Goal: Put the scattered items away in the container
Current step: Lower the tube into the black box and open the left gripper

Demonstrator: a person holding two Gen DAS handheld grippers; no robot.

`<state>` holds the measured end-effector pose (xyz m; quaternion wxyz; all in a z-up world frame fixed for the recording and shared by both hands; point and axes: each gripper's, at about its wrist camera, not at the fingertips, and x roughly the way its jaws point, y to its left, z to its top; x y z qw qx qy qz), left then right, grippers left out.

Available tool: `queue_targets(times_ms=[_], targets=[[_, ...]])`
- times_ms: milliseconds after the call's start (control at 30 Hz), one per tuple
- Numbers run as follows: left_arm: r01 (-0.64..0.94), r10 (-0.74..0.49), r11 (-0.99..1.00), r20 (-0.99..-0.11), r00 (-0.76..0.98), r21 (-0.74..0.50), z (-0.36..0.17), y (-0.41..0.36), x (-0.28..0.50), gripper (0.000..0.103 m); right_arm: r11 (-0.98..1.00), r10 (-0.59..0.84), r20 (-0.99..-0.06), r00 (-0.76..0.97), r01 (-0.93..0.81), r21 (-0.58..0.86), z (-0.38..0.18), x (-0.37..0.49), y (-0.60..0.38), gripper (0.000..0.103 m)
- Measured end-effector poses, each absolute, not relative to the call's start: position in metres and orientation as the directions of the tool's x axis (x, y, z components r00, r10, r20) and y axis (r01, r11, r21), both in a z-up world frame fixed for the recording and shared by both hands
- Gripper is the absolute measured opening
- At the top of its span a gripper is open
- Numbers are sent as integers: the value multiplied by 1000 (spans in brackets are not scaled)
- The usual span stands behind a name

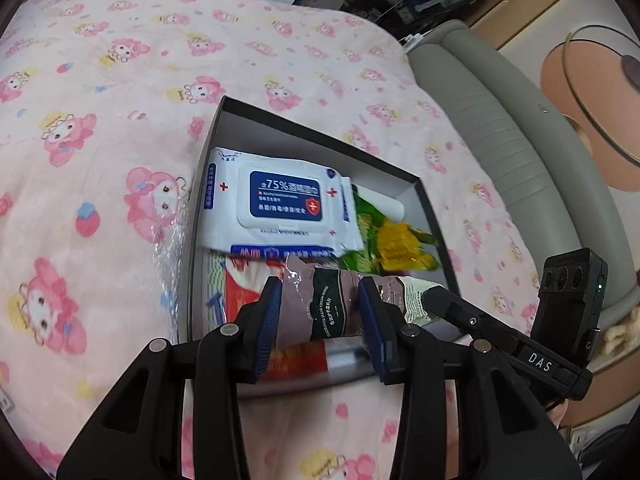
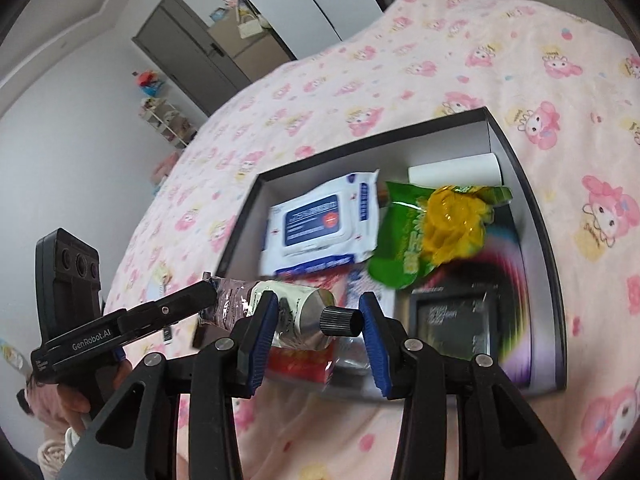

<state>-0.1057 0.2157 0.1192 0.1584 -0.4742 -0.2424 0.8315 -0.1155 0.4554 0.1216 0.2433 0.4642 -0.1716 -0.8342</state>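
While both tongs, left tongs [image 1: 320, 320] and right tongs [image 2: 318, 320], grip the hand cream tube [image 1: 320, 304] above the box [image 1: 424, 184]'s near edge, carry it level over the wipes pack [image 1: 280, 200] before you release.

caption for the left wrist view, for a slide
Left gripper and right gripper hold a hand cream tube above the box of wipes.
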Motion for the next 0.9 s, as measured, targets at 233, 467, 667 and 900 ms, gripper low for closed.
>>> queue_targets(times_ms=[233,467,667,900], targets=[[-3,408,-888,-785,-465,-460,99,227,-127,39,-833,-550,-724,-416,215,509,95,-144,454,39],[-13,226,-969,-868,-442,-245,92,251,-135,39,-846,-532,-765,-362,207,491,68,-151,442,40],[-41,164,-986,-876,-454,-164,95,262,-128,40,-889,-457,-775,-436,218,402,78,-138,436,41],[-72,243,-967,-810,-534,-243,124,259,-95,41,-931,-365,-747,-556,241,276,121,-101,440,41]])
